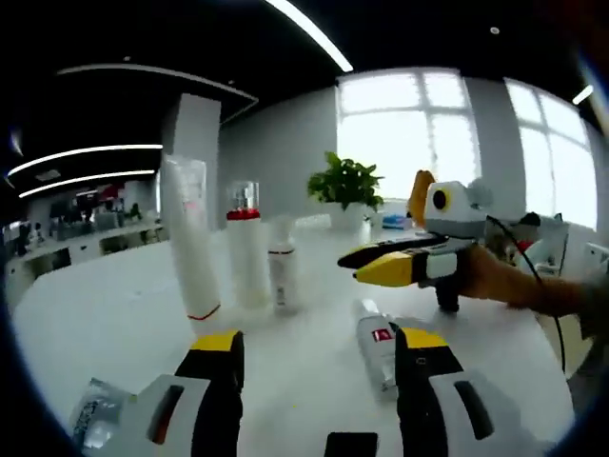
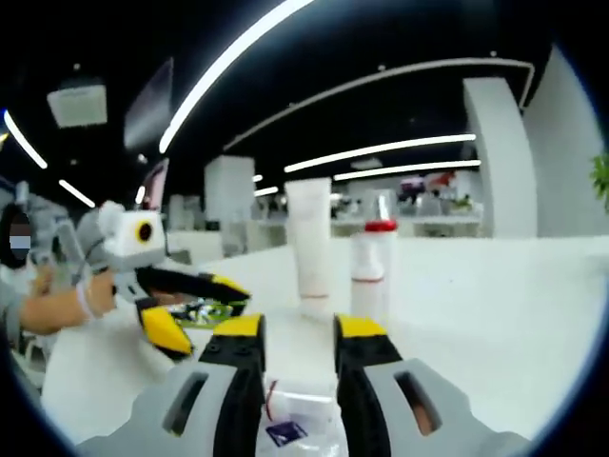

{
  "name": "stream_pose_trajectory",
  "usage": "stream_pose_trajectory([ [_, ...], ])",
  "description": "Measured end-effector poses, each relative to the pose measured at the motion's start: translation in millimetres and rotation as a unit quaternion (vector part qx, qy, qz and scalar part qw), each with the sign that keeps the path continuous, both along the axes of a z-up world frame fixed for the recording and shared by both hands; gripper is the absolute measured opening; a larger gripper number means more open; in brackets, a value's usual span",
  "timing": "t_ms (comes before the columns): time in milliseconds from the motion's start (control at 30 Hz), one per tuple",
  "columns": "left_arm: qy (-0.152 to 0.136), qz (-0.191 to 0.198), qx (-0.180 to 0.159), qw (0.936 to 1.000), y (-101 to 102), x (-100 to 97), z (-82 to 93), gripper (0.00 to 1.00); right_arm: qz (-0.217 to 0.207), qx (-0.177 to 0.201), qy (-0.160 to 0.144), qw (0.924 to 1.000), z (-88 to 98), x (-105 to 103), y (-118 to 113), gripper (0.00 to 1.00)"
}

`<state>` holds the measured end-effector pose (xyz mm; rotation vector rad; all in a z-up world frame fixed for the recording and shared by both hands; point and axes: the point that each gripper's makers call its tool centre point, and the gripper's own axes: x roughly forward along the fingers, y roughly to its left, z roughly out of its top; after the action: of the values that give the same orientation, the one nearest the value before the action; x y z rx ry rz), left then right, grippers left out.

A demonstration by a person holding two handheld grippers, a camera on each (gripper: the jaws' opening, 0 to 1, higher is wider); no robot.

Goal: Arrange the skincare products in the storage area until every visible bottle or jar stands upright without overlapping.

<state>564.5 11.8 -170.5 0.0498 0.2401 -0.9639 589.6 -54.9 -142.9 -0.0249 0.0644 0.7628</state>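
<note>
Gaping wide, left gripper (image 1: 319,367) holds nothing; lying bottle (image 1: 376,345) with red label just inside its right jaw at 5 o'clock, contact unclear. Right gripper (image 2: 297,343) jaws narrowly apart, small clear bottle (image 2: 303,411) lying between them low at 6 o'clock; grip not confirmed. Upright on white table (image 1: 114,295): tall white tube (image 1: 190,238), red-collared pump bottle (image 1: 247,249), small white bottle (image 1: 283,267), close-set, 10–11 o'clock. Clear packet (image 1: 95,411) at 8 o'clock. Potted plant (image 1: 347,186) behind.
</note>
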Motion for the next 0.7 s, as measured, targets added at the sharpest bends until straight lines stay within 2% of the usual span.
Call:
stream_pose_trajectory([
  [33, -0.007, 0.001, 0.003, 1.0, -2.9, -3.2, -5.0, 0.64, -0.003, 0.001, 0.0, 1.0, -0.7, 0.3, -1.0, 0.24],
  [100, -0.026, -0.011, 0.037, 0.9989, -7.2, -8.2, -15.7, 0.64, -0.005, 0.009, 0.001, 0.9999, 0.6, 0.7, -4.7, 0.23],
  [133, -0.019, -0.01, 0.026, 0.9994, -9.3, -10.2, -14.4, 0.64, -0.005, 0.011, 0.002, 0.9999, 0.3, 0.7, -5.6, 0.23],
  [267, -0.016, -0.015, 0.029, 0.9993, -16.4, -16.0, -19.0, 0.6, -0.018, -0.007, -0.007, 0.9998, 0.9, 2.4, -10.9, 0.23],
  [333, -0.018, -0.026, 0.054, 0.9981, -17.6, -20.4, -28.8, 0.6, -0.02, -0.006, -0.01, 0.9997, 1.8, 2.9, -11.6, 0.23],
  [433, -0.027, -0.02, 0.094, 0.995, -17.6, -23.2, -43.3, 0.6, -0.018, -0.009, -0.007, 0.9998, 0.0, 2.6, -10.8, 0.23],
  [467, -0.027, -0.013, 0.073, 0.9969, -21.1, -22.6, -41.7, 0.58, -0.018, -0.011, -0.006, 0.9998, -0.7, 2.7, -10.4, 0.23],
  [500, -0.025, -0.021, 0.078, 0.9964, -22.6, -24.9, -44.1, 0.56, -0.018, -0.012, -0.006, 0.9997, -1.6, 3.2, -10.0, 0.23],
  [600, -0.015, -0.015, 0.071, 0.9972, -24.6, -25.0, -45.4, 0.55, -0.02, -0.023, -0.002, 0.9995, -6.7, 4.8, -10.1, 0.23],
  [700, -0.024, -0.012, 0.07, 0.9971, -22.5, -32.0, -45.2, 0.55, -0.022, -0.031, 0.002, 0.9993, -9.7, 10.8, -11.8, 0.23],
])
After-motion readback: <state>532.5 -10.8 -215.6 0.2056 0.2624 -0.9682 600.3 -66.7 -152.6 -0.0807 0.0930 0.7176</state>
